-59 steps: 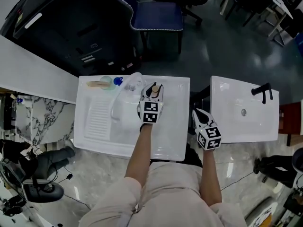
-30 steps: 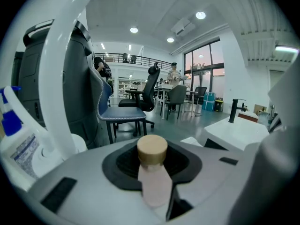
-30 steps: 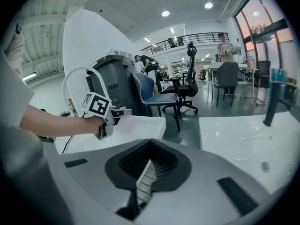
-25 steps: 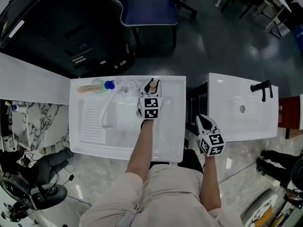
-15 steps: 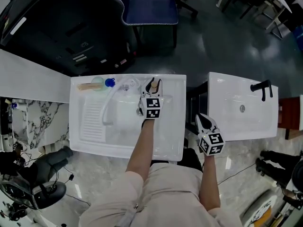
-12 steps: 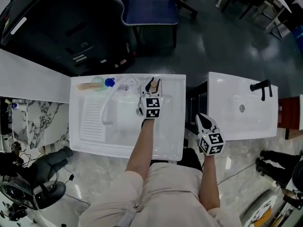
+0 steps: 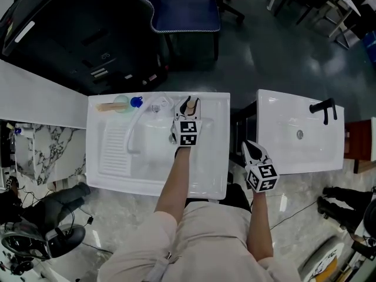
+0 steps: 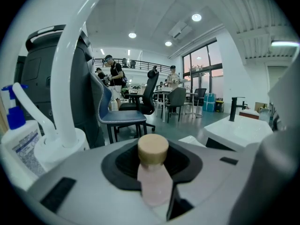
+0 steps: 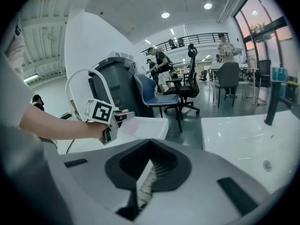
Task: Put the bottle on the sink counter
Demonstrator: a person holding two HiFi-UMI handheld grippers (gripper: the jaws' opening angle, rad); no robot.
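Observation:
A small pink bottle (image 8: pixel 153 172) with a tan cap stands upright between the jaws of my left gripper (image 8: pixel 153 191), which is shut on its body. In the head view this left gripper (image 7: pixel 188 103) is over the back rim of the left white sink unit (image 7: pixel 117 172), just right of the faucet base, and the bottle's cap (image 7: pixel 189 106) shows between the fingers. Whether the bottle touches the counter I cannot tell. My right gripper (image 7: pixel 249 148) hangs in the gap between the two sinks, shut and empty.
A curved white faucet (image 7: pixel 134 128) rises left of the bottle. A blue-nozzled dispenser (image 7: pixel 136 103) and a wooden brush (image 7: pixel 108 107) lie at the back left corner. A second sink (image 7: pixel 282 157) with a black tap (image 7: pixel 325 110) stands on the right. A blue chair (image 7: pixel 185 13) stands behind.
Since the earliest frame my left gripper has carried the bottle back toward the sink's rear rim. Over the last second both grippers have barely moved.

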